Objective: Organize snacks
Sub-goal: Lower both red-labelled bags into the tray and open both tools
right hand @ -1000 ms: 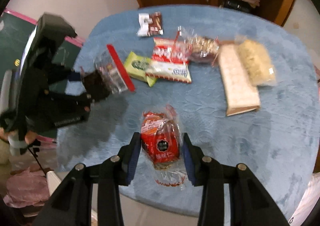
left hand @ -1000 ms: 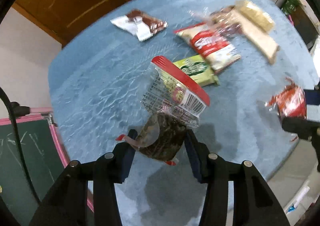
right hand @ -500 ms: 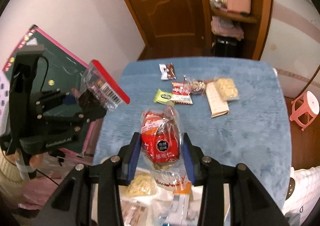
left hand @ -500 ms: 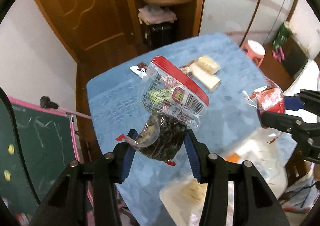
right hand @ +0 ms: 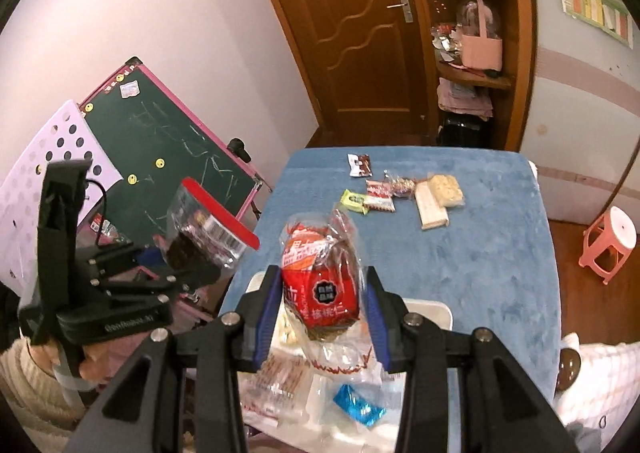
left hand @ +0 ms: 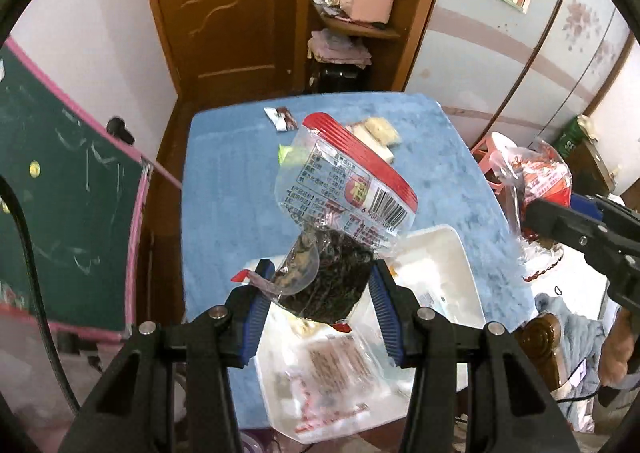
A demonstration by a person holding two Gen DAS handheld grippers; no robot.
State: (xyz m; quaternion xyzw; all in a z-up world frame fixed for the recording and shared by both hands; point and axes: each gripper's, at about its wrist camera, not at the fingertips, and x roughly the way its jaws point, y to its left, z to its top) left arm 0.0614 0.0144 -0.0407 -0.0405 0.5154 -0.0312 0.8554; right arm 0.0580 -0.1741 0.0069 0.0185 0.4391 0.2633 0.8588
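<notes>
Both grippers carry a snack above the white tray.

The left gripper [left hand: 322, 291] is clamped on a clear packet of dark snack [left hand: 344, 213] with a red strip. The right gripper [right hand: 322, 303] is clamped on a red walnut packet [right hand: 320, 285]. The white tray [left hand: 452, 249] lies just below them; more snacks [right hand: 400, 195] lie ahead on the blue table [right hand: 480, 253].

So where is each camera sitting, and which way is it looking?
Left wrist: sits on the left gripper, looking down past its jaws, shut on a clear snack bag, at the blue table; the right gripper shows.
Right wrist: sits on the right gripper, looking down past a red snack bag; the left gripper and a cream sleeve show.
Both share the table, white tray and door.
</notes>
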